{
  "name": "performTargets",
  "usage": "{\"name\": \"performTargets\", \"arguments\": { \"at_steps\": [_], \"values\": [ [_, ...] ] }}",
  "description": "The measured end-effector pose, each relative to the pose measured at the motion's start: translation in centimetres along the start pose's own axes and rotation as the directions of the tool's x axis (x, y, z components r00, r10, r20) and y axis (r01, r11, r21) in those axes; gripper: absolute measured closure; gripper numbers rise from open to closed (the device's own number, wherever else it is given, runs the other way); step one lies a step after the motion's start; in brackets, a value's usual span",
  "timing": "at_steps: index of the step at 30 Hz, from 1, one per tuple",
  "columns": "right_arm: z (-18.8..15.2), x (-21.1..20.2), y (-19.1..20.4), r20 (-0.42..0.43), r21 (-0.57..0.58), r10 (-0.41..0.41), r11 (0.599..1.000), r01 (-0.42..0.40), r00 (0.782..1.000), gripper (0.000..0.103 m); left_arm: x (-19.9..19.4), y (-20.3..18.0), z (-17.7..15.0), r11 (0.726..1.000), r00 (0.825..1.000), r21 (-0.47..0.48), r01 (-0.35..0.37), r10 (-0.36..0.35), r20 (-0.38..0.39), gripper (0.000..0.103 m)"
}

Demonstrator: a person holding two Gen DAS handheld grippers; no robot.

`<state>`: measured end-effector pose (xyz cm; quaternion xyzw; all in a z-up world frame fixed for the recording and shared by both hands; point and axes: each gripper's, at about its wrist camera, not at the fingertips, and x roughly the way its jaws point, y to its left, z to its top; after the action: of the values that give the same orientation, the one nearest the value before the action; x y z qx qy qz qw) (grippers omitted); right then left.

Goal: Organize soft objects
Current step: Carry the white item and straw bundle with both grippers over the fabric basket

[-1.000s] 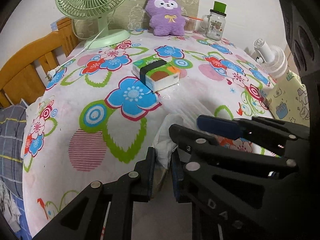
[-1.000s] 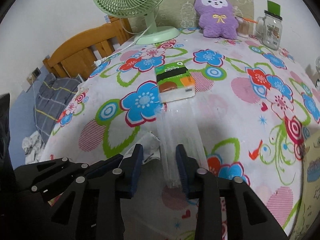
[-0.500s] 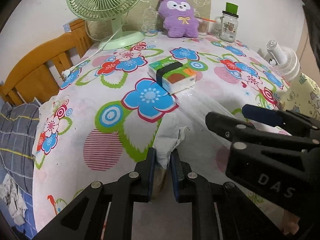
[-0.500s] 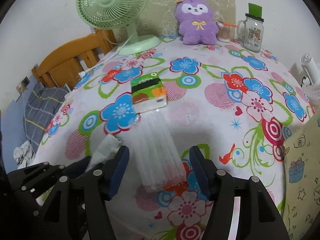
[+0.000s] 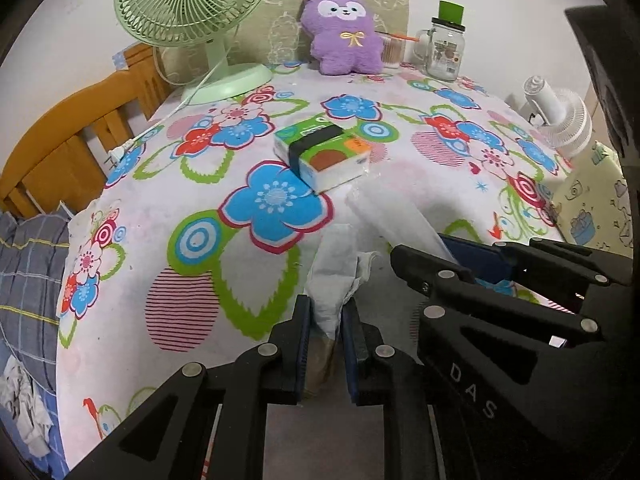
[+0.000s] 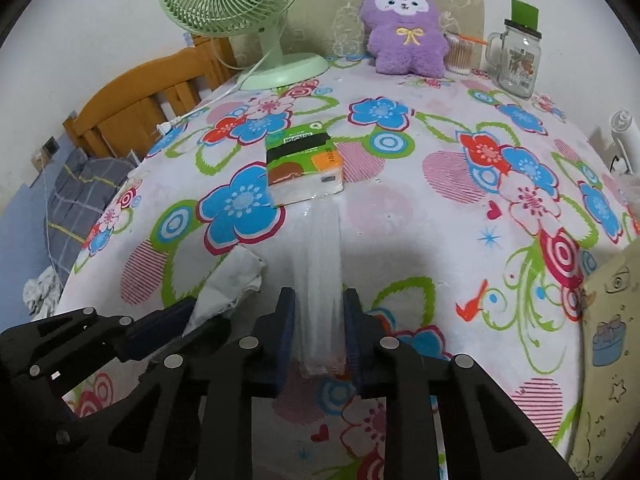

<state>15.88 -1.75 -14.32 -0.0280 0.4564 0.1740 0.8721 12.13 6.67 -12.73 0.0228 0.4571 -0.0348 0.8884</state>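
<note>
On floral table, both tongs grip tissues.

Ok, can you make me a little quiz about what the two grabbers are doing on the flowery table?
1. True or false: the left gripper is shut on a crumpled white tissue.
2. What does the right gripper pinch? A) purple plush toy B) clear plastic wrapper C) glass jar
3. Fill in: the tissue pack lies on the ____ tablecloth.

Key: 1 true; 2 B; 3 flowered.
</note>
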Motion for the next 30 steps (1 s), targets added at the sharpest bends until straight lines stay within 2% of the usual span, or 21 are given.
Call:
{"name": "performTargets", "arguments": {
  "at_steps": [13, 30],
  "values": [
    [-0.9, -5.1, -1.6, 0.076, 0.027, -0.048, 0.999, 0.046, 0.996, 0.077, -3.2, -3.1, 0.2, 1.0, 0.998, 0.015, 0.018, -0.019, 0.065, 0.09],
    [-1.9, -13.0, -4.6, 0.187, 0.067, -0.129, 0.991, 0.118, 0.974, 0.077, -8.3, -8.5, 1.1, 0.996, 0.985, 0.068, 0.057, -0.067, 0.161, 0.09]
  ]
}}
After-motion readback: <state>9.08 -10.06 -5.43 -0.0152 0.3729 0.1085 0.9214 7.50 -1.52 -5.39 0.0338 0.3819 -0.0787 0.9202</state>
